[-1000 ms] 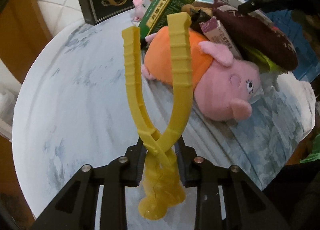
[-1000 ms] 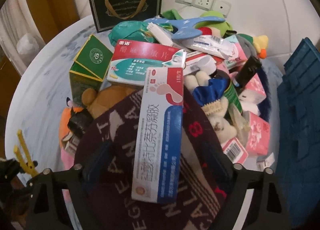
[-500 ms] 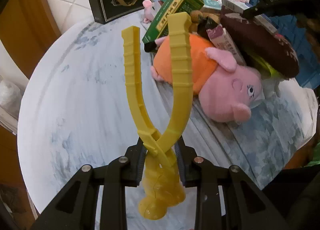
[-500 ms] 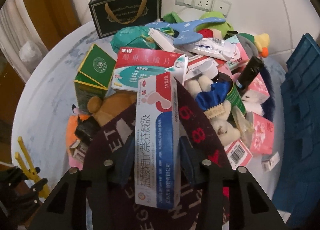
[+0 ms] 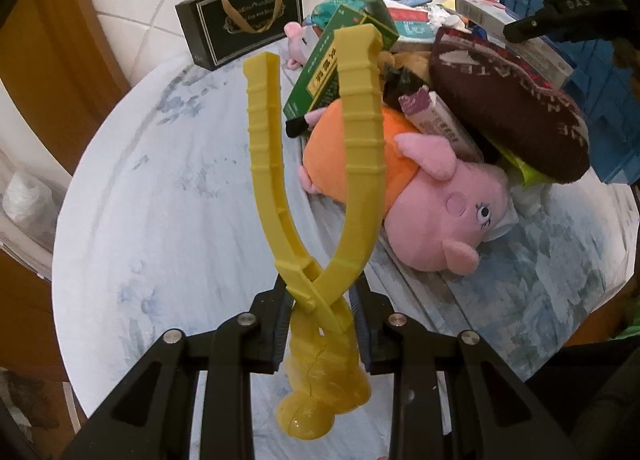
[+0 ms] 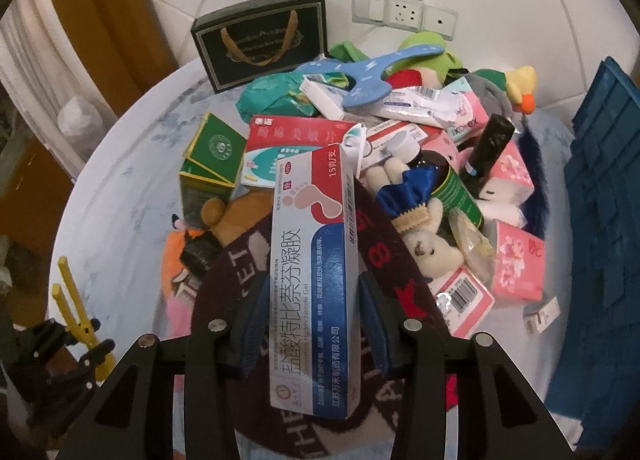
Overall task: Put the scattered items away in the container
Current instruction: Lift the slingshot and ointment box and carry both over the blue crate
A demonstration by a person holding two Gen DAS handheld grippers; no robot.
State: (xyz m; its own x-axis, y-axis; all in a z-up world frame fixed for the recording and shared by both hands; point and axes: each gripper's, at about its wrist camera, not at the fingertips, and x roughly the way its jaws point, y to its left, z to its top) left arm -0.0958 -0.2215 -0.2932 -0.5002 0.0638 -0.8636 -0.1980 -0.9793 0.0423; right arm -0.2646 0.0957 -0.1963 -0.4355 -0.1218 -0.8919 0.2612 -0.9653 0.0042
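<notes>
Marbled round worktop carries clutter; left tool grips yellow tongs, right tool clamps a medicine box above, seen only rightward.

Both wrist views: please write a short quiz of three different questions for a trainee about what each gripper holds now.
1. True or false: the left gripper is shut on the yellow clip.
2. What do the fingers of the right gripper hold?
A. green box
B. white, red and blue medicine box
C. pink plush pig
3. What colour is the container at the right edge?

Key:
1. True.
2. B, the medicine box.
3. Blue: the container.
</notes>
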